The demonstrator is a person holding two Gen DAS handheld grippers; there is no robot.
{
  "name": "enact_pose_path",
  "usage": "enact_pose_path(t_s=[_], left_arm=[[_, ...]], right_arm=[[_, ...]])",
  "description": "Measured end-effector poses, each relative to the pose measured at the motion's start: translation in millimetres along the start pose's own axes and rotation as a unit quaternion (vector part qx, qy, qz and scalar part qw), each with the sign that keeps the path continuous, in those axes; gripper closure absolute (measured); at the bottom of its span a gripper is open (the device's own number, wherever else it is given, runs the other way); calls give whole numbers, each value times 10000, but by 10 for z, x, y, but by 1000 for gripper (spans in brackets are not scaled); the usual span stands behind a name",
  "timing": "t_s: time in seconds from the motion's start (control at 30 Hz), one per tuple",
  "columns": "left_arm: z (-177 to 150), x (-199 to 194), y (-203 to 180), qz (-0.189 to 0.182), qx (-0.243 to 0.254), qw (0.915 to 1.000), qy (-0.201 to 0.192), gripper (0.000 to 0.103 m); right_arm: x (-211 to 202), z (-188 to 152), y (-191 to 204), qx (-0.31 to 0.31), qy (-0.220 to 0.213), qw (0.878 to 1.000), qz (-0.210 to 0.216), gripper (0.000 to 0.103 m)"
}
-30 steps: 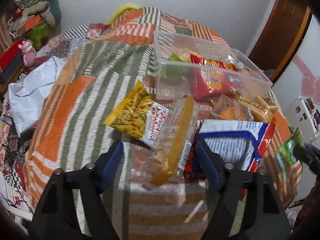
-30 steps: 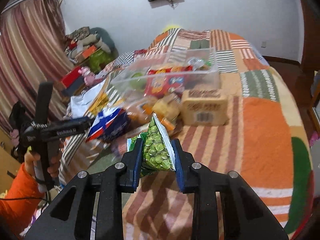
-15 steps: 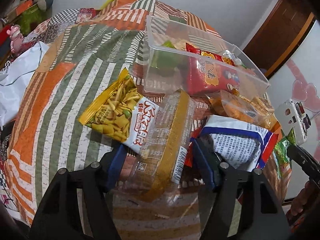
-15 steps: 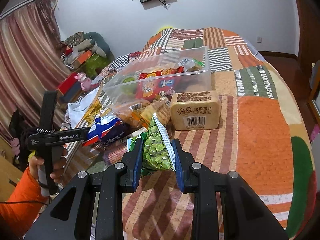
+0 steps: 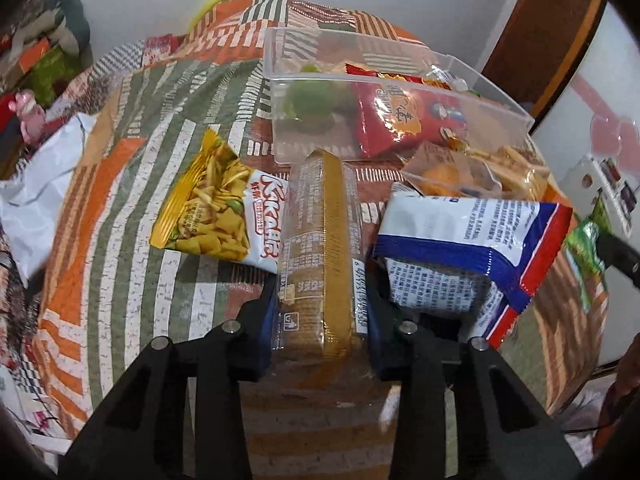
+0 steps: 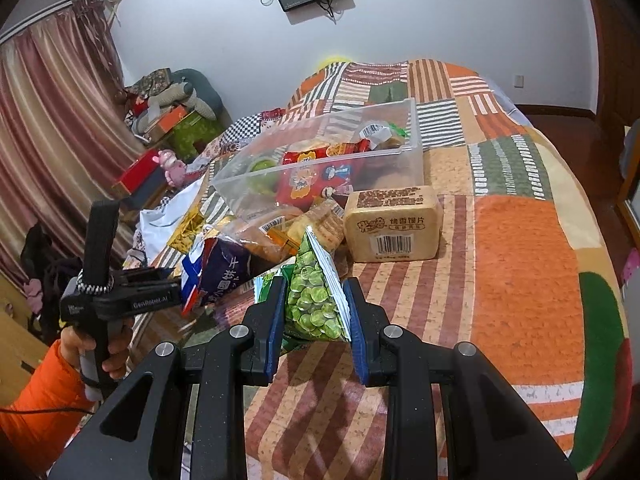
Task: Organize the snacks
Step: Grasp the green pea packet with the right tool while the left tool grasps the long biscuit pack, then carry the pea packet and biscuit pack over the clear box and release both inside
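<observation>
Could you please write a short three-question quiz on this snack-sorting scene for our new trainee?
1. True or false: the clear plastic bin on the bed already holds a red snack packet.
2. What is the left gripper shut on?
A. the yellow chip bag
B. the clear-wrapped cracker pack
C. the blue and white bag
3. Fill in: the right gripper holds a bag of green ____.

Key
1. True.
2. B: the pads press on the cracker pack; the yellow chip bag and the blue and white bag lie on either side of it.
3. Peas: the pea bag sits between the pads.
</observation>
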State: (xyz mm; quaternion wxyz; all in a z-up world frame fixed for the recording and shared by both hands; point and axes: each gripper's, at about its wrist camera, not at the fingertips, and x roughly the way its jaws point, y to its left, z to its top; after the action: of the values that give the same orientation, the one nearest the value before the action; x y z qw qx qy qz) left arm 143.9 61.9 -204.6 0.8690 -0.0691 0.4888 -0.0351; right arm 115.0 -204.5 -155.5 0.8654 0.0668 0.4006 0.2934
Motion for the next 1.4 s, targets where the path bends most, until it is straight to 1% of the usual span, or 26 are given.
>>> enact_pose_path(t_s=[0.07, 0.17, 0.43, 0.77, 0.9, 1.0, 1.1, 1.23, 1.4], left_arm=[[-27, -34, -22, 15, 3, 10000, -35, 66], [-57, -129, -2, -71, -36, 9999, -111, 66], [13, -571, 47, 78, -149, 9978, -645, 67], [104, -932, -2, 57, -146, 9940, -1080, 68], [182, -1072, -33, 6, -87, 9920, -1263, 68], [283, -1143, -70, 22, 36, 9903, -1388, 68], [421, -1196, -87, 6, 45, 9885, -1509, 68], [576, -1207, -105, 4, 62, 9868, -1617, 68], [764, -1129, -144, -45, 82, 9861, -1661, 68]], right_arm=[[-24, 0, 6, -12, -29, 10000, -3, 77], [-65, 16, 10, -19, -93, 10000, -25, 77], [-160, 135, -6, 12, -324, 9995, -63, 77], [-159, 338, 49, -83, -533, 9985, -38, 77], [-152, 430, 68, -137, -634, 9979, -33, 77], [-143, 528, 81, -193, -717, 9972, -11, 77], [-135, 636, 104, -264, -832, 9962, -45, 77], [-111, 771, 102, -305, -956, 9949, -96, 77], [-58, 899, 53, -287, -1034, 9941, -176, 77]])
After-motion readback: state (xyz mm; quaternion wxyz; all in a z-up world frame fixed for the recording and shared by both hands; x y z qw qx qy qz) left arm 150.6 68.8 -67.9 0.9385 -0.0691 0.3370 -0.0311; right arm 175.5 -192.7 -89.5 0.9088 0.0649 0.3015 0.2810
